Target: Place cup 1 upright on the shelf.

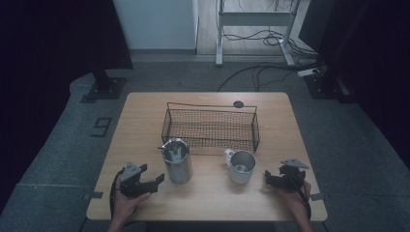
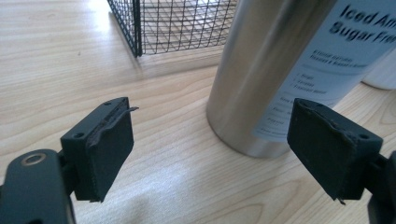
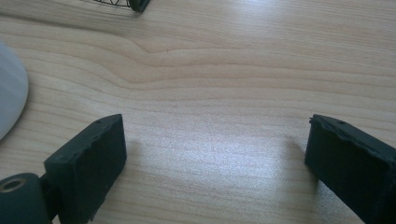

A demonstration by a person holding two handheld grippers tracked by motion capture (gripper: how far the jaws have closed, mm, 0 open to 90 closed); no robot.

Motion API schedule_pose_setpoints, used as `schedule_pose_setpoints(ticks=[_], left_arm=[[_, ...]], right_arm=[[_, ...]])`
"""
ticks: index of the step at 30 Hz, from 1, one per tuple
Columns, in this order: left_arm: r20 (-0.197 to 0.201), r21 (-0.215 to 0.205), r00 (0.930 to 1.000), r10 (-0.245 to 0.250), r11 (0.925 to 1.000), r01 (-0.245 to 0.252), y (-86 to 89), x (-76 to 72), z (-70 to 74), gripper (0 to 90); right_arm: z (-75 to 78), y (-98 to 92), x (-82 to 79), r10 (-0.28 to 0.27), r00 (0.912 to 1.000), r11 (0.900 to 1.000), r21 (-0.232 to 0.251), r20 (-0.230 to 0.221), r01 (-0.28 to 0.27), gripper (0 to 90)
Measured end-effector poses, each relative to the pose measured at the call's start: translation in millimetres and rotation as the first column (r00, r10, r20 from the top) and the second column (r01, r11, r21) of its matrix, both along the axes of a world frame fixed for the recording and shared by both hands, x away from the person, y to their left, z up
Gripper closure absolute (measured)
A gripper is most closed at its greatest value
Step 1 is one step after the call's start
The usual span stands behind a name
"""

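Holding left tool (image 1: 152, 174) and right tool (image 1: 273, 175) wide open, nothing gripped.
Parked low at the near edge of the tabletop (image 1: 145, 121), likely for an easy reach: left aimed at the tall brushed-steel tumbler (image 1: 177, 166) with its white printed label, right beside the handled mug (image 1: 241, 166); wire basket (image 1: 211, 107) just behind both.
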State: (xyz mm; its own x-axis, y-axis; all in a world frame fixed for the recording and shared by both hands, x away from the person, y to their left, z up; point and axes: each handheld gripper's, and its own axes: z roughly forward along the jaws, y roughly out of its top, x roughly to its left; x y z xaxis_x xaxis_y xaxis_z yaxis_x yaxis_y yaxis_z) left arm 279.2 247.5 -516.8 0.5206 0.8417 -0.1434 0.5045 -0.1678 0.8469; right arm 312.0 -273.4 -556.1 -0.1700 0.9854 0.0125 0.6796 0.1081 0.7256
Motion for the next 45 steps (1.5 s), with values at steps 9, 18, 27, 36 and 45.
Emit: schedule_pose_setpoints(ticks=[9,18,27,36,45], left_arm=[[-0.009,0.011,0.9988,-0.049,0.9987,0.049,-6.5,-3.2,1.2,11.4],[0.011,-0.02,0.9948,-0.101,0.9947,0.101,-10.9,-9.3,13.1,8.1],[0.049,-0.036,0.9934,-0.104,0.9937,0.106,-12.9,-16.8,27.0,5.1],[0.061,-0.044,0.9896,-0.13,0.9902,0.133,-20.4,-13.6,34.7,2.2],[0.065,-0.034,0.9867,-0.149,0.9879,0.151,-27.9,-7.3,38.2,0.9]], right_arm=[[0.1,-0.3,-0.2,0.005,1.0,1.0,0.001,0.001,-0.005,5.6],[0.3,-0.6,-2.2,0.006,1.0,1.0,0.001,0.004,-0.006,7.2],[0.1,-0.6,-1.6,0.008,1.0,1.0,0.003,0.006,-0.008,7.2],[0.2,-0.3,-1.2,0.01,0.9999,1.0,0.002,0.007,-0.01,7.5],[0.1,-0.3,-1.1,0.009,0.9999,1.0,0.003,0.006,-0.009,7.4]])
